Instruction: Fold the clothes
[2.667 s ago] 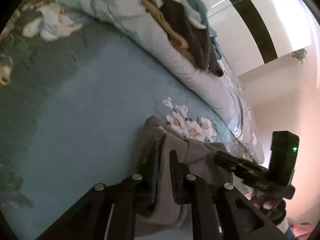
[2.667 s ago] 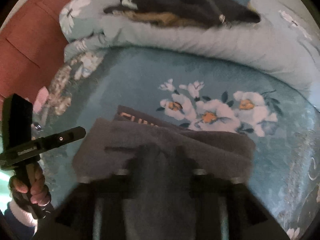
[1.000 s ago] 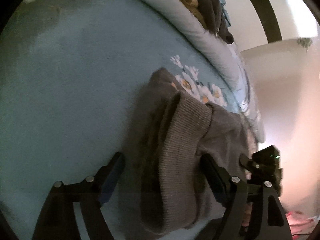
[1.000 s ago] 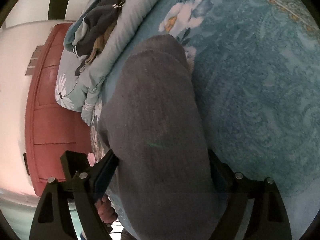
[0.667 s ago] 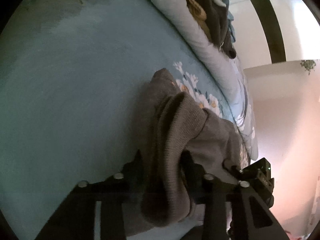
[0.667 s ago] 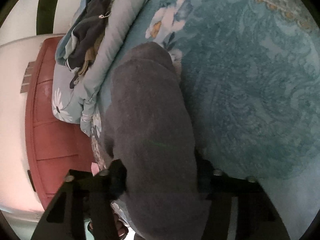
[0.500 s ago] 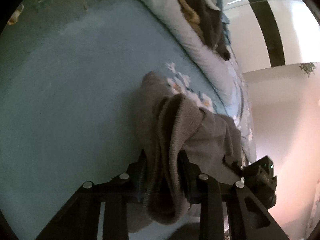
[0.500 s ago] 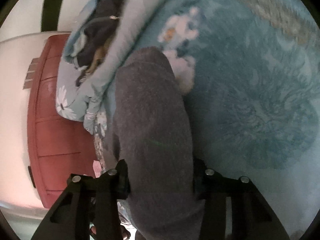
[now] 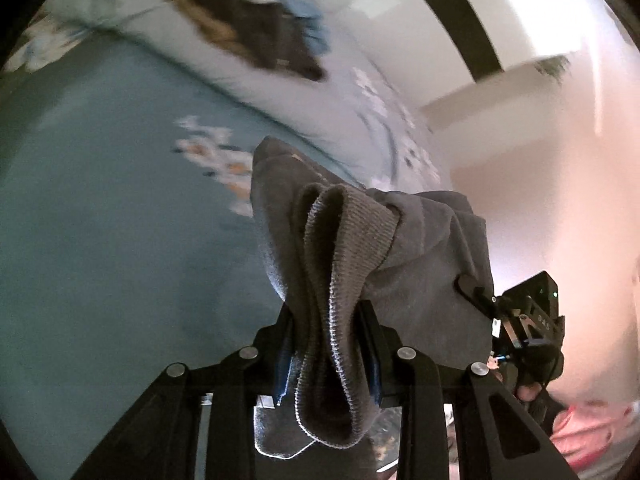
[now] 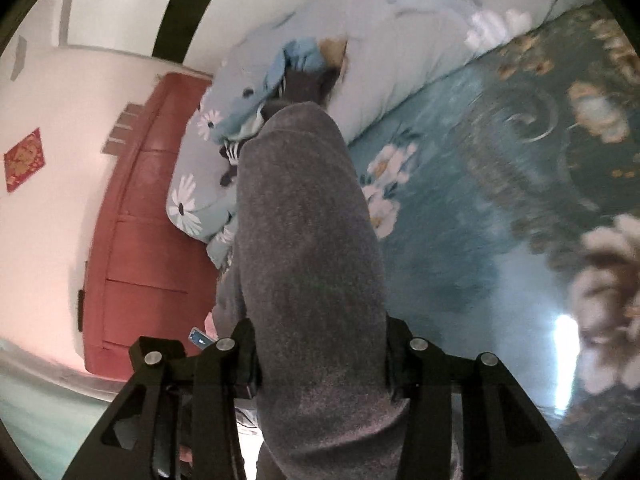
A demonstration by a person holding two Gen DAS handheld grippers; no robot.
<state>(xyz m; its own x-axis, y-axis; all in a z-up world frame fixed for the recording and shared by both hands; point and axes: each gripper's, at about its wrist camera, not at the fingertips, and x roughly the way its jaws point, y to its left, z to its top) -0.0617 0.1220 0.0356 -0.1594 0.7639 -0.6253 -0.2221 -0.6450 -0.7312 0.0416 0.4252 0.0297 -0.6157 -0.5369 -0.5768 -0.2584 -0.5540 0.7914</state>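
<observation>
Both the left gripper (image 9: 326, 344) and right gripper (image 10: 320, 356) have jaws clamped on a folded grey sweater (image 9: 420, 264), raised above the teal bed (image 9: 100, 240). Its middle stretch lies bare toward the rolled duvet (image 10: 400, 60). The sweater's lower edge is cut off; the clothes pile (image 9: 256, 40) is blurred.

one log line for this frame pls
left gripper: shut on grey garment ribbed edge | right gripper: shut on grey garment | garment: held above blue bedspread

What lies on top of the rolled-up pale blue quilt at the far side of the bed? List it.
On the quilt sits a loose pile of clothes: dark, tan, light blue and striped pieces. Blur hides what each garment is, and the held grey garment covers the pile's near edge in the right wrist view.
</observation>
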